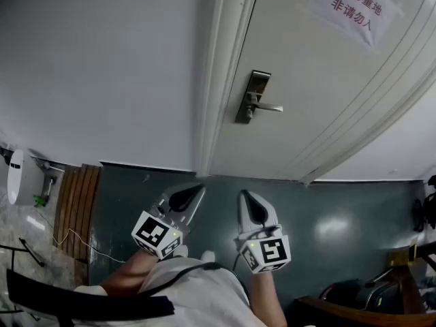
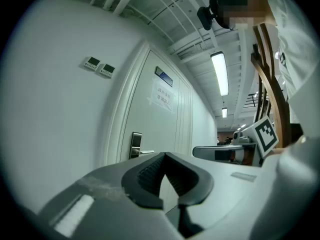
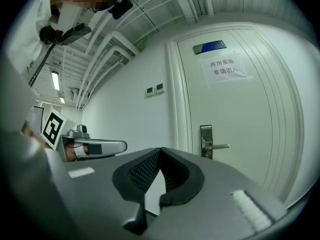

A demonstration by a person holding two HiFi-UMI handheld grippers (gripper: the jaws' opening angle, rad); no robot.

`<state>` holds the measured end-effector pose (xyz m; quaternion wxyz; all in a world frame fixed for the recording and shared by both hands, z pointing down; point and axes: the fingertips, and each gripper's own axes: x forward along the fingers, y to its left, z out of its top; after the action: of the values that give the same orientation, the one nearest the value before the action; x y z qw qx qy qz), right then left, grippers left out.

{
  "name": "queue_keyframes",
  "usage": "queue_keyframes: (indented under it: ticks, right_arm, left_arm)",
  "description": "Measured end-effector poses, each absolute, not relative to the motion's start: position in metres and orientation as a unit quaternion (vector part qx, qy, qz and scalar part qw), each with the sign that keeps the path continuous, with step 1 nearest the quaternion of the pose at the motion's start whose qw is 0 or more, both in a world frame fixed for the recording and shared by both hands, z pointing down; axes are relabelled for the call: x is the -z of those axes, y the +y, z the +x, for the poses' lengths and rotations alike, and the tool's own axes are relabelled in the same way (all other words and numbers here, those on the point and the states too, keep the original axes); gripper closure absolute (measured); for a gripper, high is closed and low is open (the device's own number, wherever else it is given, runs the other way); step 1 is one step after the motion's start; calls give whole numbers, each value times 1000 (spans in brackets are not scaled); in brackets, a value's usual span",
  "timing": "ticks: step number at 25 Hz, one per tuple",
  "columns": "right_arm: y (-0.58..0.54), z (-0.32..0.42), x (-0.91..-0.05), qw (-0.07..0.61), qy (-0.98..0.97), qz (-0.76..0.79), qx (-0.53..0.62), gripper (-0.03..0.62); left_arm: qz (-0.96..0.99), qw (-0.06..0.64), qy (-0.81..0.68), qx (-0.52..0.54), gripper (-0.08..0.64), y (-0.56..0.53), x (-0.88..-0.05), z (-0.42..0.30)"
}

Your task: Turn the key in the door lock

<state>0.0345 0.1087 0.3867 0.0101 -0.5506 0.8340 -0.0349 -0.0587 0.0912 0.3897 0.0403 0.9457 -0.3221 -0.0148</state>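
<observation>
Left claw (image 1: 196,189), right claw (image 1: 244,195): tips together, well apart from door lock (image 1: 253,97).

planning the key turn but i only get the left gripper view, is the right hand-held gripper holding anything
observer: no. The right hand-held gripper has its jaws together with nothing between them.
operator: how near the door are we
observer: not at it. In the head view a strip of dark floor lies between the door and both the left hand-held gripper and the right one.
operator: any key in the lock
observer: the right gripper view faces the lock plate more squarely; I see no key sticking out, but it is small there.
</observation>
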Motion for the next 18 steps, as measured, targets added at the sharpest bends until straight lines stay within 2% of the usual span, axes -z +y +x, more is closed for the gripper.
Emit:
queue_keyframes:
  ticks: [18]
  right_arm:
    - [122,67,-397,22,841,-538,49,583]
  left_arm:
    - [935,46,-353,5,555,101,-403,-43]
